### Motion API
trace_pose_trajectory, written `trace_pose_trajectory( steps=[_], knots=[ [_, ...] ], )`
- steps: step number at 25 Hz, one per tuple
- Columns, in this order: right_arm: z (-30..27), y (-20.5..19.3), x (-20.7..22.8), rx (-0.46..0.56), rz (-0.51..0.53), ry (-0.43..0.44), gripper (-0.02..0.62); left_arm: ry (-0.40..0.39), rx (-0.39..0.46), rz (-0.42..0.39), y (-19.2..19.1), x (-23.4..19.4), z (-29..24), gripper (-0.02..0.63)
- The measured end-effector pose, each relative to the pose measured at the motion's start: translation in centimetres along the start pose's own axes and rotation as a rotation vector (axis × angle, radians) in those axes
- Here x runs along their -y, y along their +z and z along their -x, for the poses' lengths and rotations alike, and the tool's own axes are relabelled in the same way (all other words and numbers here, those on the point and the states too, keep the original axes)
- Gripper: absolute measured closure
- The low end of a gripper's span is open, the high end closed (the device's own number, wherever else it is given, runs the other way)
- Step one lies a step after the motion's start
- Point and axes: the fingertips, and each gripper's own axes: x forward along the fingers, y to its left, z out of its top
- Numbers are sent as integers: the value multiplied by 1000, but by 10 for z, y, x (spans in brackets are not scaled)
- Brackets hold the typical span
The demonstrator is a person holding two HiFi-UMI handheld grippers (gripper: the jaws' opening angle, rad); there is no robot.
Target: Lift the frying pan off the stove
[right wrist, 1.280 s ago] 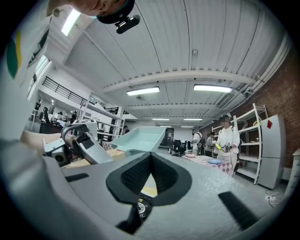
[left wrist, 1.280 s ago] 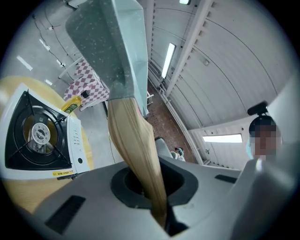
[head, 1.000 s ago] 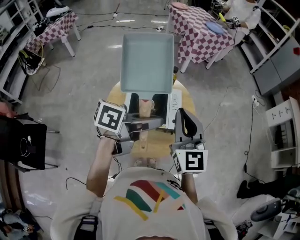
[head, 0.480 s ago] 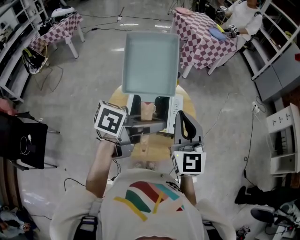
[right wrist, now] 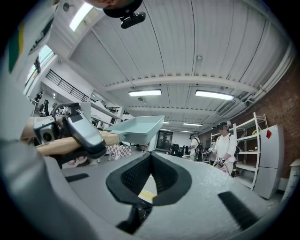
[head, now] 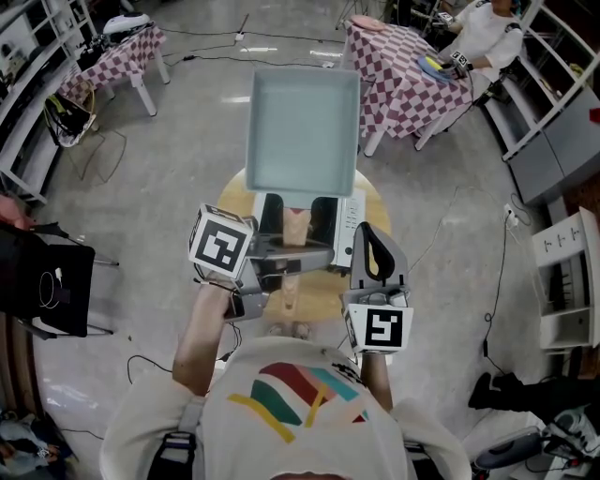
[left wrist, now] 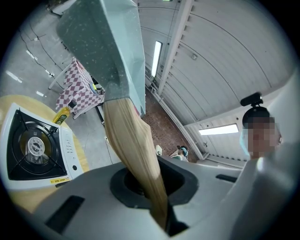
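Observation:
The square pale-green frying pan (head: 302,127) hangs in the air above the white portable stove (head: 347,225). Its wooden handle (head: 289,286) points back toward me. My left gripper (head: 292,257) is shut on that handle, crossing it from the left. In the left gripper view the handle (left wrist: 133,154) runs up out of the jaws to the pan (left wrist: 108,51), with the stove (left wrist: 33,145) below and bare of any pan. My right gripper (head: 368,236) stands to the right of the handle, shut, holding nothing. From it I see the pan (right wrist: 138,129) and the left gripper (right wrist: 82,131).
The stove sits on a small round wooden table (head: 234,192). A yellow bottle (left wrist: 61,115) stands beyond the stove. Checked-cloth tables (head: 403,66) and a person in white (head: 483,28) are farther off. Cables lie on the grey floor.
The pan has drifted slightly up and right in the head view. The left gripper keeps its hold on the handle and the right gripper stays beside it.

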Motion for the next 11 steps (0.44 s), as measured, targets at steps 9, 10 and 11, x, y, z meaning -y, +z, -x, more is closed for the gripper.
trace_pose_trajectory(
  steps=[9,10,11],
  knots=[
    [-1,5,0,0,23,4,597,26,4,-21,4,0,5,594],
    [-2,6,0,4,27,3,597,26,5,-22,4,0,5,594],
    [-2,6,-1,7,31,3,597,26,5,-23,4,0,6,592]
  ],
)
